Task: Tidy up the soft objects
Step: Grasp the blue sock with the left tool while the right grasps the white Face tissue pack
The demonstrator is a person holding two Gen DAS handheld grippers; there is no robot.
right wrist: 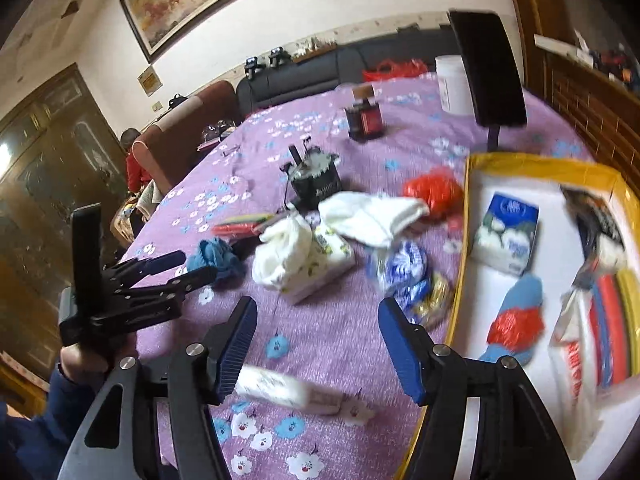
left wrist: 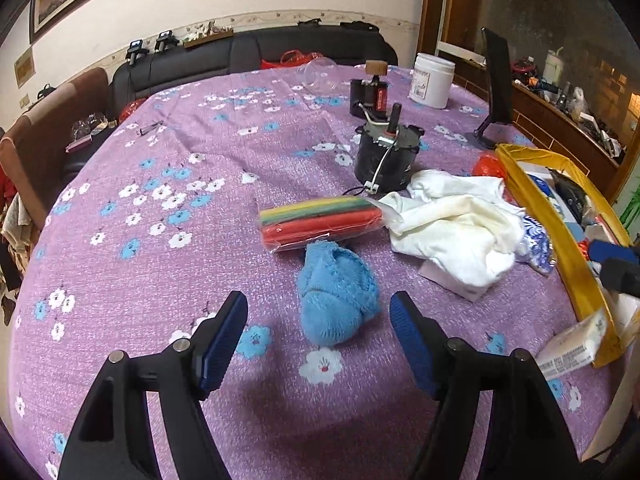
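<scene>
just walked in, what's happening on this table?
A person is sorting soft items into a yellow-rimmed box with two handheld grippers. The left gripper is open, lined up on a fluffy blue sock lying on the purple tablecloth. The right gripper is open and empty beside the box.

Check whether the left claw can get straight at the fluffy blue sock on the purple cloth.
Probably yes. The left claw stands open with the blue sock lying just ahead between its fingers, nothing on top of it. The wrapped colourful cloths touch only its far end.
</scene>
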